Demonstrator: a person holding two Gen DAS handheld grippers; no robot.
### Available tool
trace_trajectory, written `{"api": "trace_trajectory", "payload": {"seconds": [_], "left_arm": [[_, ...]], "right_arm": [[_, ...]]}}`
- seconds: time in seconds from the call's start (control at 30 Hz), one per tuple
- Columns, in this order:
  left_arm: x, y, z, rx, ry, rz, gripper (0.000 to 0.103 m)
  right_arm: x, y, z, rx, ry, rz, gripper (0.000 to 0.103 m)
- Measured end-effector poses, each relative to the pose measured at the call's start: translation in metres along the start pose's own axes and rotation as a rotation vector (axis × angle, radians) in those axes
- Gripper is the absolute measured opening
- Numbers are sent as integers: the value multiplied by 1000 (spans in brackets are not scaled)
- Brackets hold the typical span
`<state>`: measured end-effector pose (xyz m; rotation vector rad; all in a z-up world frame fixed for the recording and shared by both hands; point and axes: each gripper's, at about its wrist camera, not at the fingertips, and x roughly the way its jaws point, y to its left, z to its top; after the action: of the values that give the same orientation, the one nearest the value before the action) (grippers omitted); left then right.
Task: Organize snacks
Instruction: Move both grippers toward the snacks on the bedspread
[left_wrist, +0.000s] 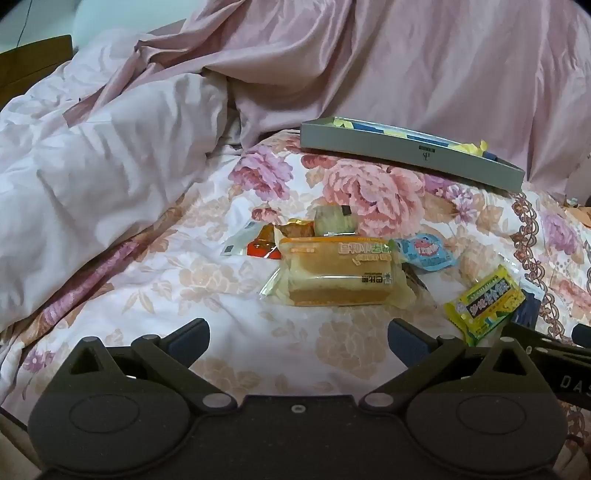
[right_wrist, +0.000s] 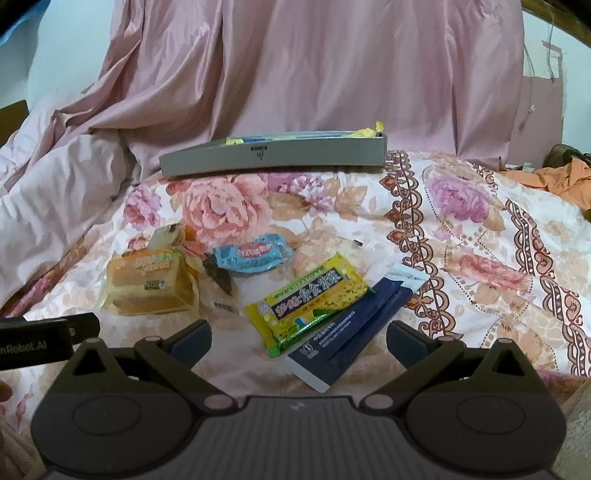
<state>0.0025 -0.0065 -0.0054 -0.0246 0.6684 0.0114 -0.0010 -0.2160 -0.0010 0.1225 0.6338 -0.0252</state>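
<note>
Both empty and spread wide: left claw (left_wrist: 298, 334), right claw (right_wrist: 298, 338). Best to straddle the navy sachet (right_wrist: 349, 334) squarely, pinch low, then lift toward the grey tray (right_wrist: 273, 157).

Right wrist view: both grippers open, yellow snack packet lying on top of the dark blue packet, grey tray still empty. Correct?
Not quite. The grey tray is not empty: yellow and blue items show above its rim in the right wrist view. The rest holds: the yellow snack packet overlaps the dark blue packet, both grippers open.
</note>
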Motion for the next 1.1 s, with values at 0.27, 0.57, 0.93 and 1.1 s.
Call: {"api": "trace_trajectory", "payload": {"seconds": [0.27,0.57,0.93,1.1], "left_arm": [[4,-1,4,17,26,-5,102],[15,-5,16,88,44,-32,102],[49,1,46,256,48,-133,102],[68,-7,49,396,47,-186,102]], "right_arm": [[8,-5,0,13,35,61,103],[23,-17,10,53,113,209,103],[52,-39,12,144,227,177,103],[65,-44,11,193,263,154,103]]}}
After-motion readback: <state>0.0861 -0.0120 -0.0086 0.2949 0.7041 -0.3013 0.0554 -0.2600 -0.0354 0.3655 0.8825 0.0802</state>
